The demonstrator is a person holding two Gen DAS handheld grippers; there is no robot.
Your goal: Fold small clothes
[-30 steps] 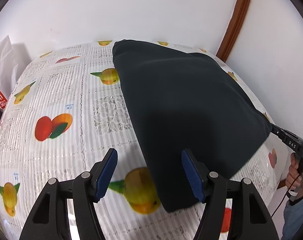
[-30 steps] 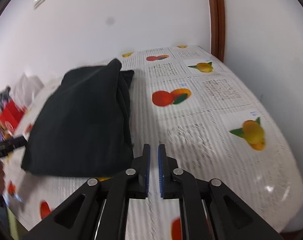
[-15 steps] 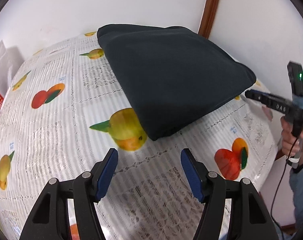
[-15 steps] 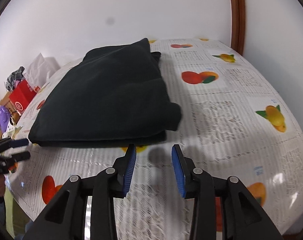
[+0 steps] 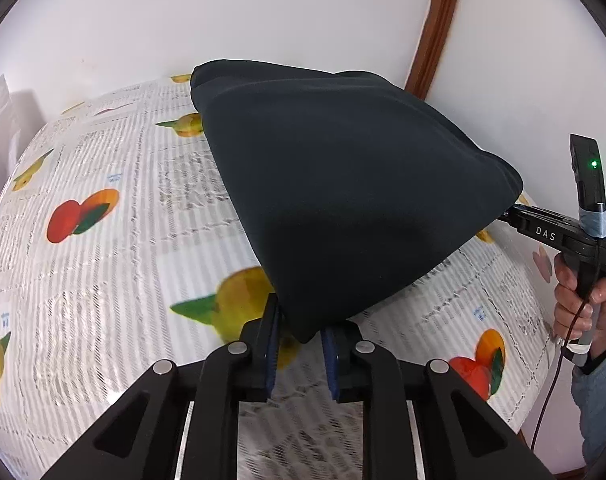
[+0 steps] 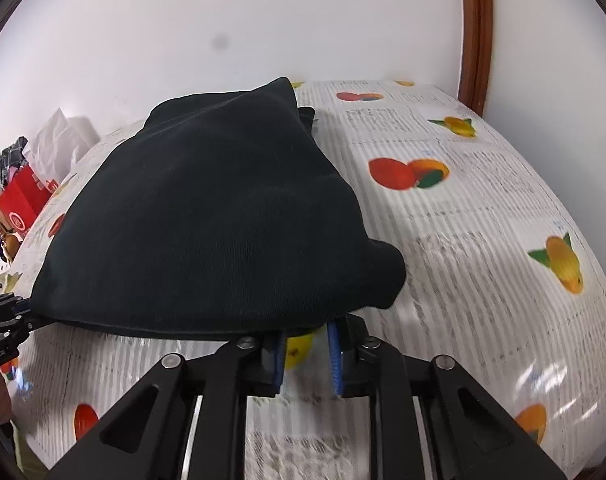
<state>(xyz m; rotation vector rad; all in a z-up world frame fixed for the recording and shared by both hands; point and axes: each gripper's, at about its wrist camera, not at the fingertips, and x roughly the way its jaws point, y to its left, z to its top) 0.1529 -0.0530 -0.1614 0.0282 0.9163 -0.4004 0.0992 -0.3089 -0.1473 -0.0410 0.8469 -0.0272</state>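
Black cloth (image 5: 343,200) on fruit-print tablecloth (image 5: 103,280) | left gripper (image 5: 301,344) pinches its corner | right gripper (image 6: 307,350) clamps its edge | red box (image 6: 21,204) only in right view

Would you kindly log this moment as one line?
step: grasp corners | left gripper: on black garment near corner | right gripper: at its other near corner | tablecloth: fruit print
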